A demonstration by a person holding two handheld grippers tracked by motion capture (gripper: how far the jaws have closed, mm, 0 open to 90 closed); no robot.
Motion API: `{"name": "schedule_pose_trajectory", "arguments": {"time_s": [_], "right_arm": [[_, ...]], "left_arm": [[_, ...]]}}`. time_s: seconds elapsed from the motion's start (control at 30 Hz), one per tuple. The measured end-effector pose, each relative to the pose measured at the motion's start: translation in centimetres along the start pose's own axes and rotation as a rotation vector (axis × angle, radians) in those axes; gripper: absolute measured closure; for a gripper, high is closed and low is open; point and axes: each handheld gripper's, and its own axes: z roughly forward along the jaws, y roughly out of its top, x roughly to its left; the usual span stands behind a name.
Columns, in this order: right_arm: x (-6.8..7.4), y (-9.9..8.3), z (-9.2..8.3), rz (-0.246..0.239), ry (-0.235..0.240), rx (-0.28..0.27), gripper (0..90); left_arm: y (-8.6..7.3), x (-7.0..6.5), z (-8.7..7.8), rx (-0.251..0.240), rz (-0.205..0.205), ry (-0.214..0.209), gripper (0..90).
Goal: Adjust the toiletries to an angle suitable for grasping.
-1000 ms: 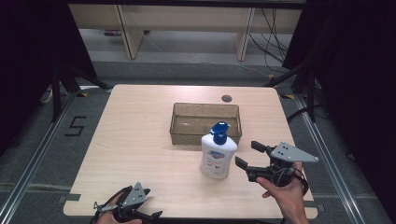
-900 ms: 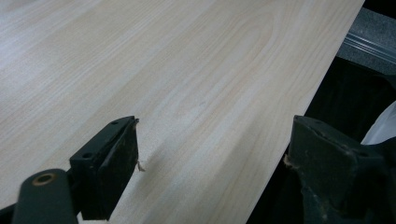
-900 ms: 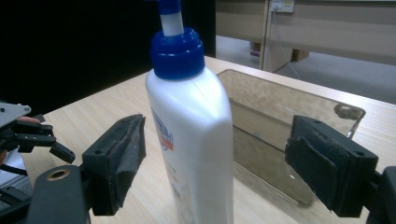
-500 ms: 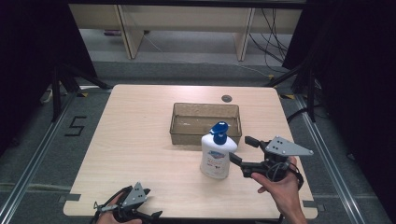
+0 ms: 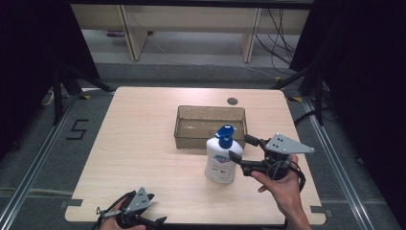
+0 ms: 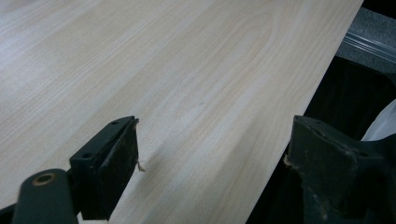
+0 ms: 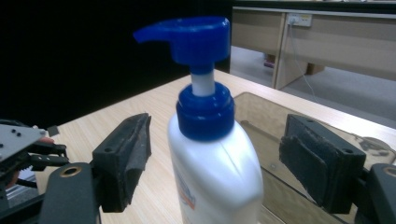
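Your right gripper [image 5: 242,149] has been closing its jaws around the pump bottle [image 5: 220,160]; the pads do not press it yet. The bottle stands at 6 o'clock of the clear tray [image 5: 211,140], probably for lifting in. Your left gripper [image 6: 210,158] rests spread and empty, out of the way.

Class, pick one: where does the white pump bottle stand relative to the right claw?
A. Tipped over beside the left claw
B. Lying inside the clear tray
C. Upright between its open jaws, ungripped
C: the pump bottle stands upright with a gap to each pad of the right claw.
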Motion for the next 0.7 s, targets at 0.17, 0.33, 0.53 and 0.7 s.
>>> {"name": "schedule_pose_trajectory", "arguments": {"time_s": [0.17,0.33,0.53,0.7], "right_arm": [[0.2,0.3,0.4,0.011,0.021,-0.006,24.6],[0.2,0.6,0.9,-0.01,0.023,-0.02,25.6],[0.6,1.3,1.2,-0.013,0.037,-0.033,29.4],[0.4,1.7,1.5,-0.026,0.024,-0.034,31.3]], "left_arm": [[0.0,-0.1,0.1,-0.002,-0.01,-0.005,15.9],[0.1,-0.1,0.1,0.001,-0.006,-0.003,15.9],[0.0,-0.2,0.3,0.003,-0.004,-0.008,15.8],[0.0,-0.1,0.2,0.001,-0.007,-0.008,15.9]]}}
